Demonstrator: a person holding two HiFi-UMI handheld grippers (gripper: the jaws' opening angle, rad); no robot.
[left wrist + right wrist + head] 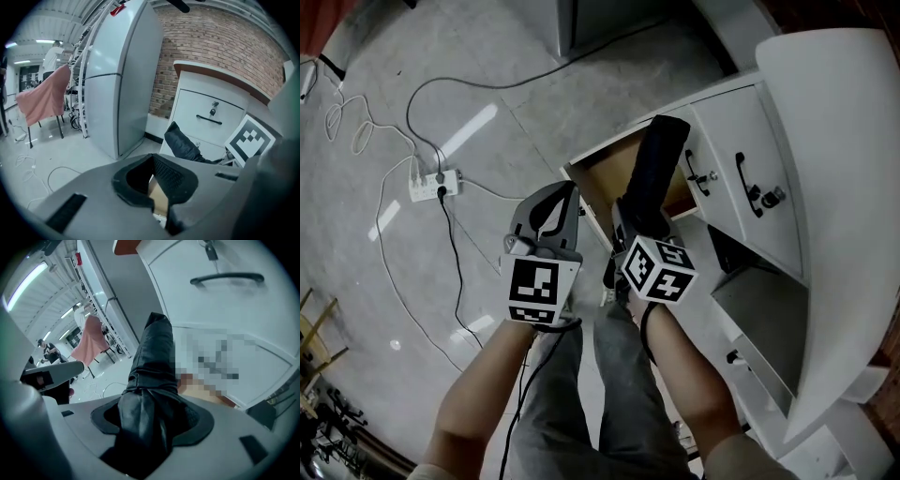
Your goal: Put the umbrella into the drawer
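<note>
A black folded umbrella point(656, 164) points away from me toward the open drawer point(584, 180), its far end over the wooden inside. My right gripper point(639, 217) is shut on the umbrella's near part. In the right gripper view the umbrella point(151, 362) runs up from between the pads of the right gripper point(150, 420), in front of the white cabinet. My left gripper point(565, 194) hangs beside it to the left, above the floor, shut with nothing in it. The left gripper view shows the left gripper point(154, 180) with the umbrella point(180, 143) off to its right.
The white cabinet point(750, 178) has handled drawers, one lower drawer point(759, 309) also pulled out. A power strip point(434, 183) and cables lie on the tiled floor at left. A grey fridge point(122, 79) stands beside the cabinet. My legs point(609, 375) are below.
</note>
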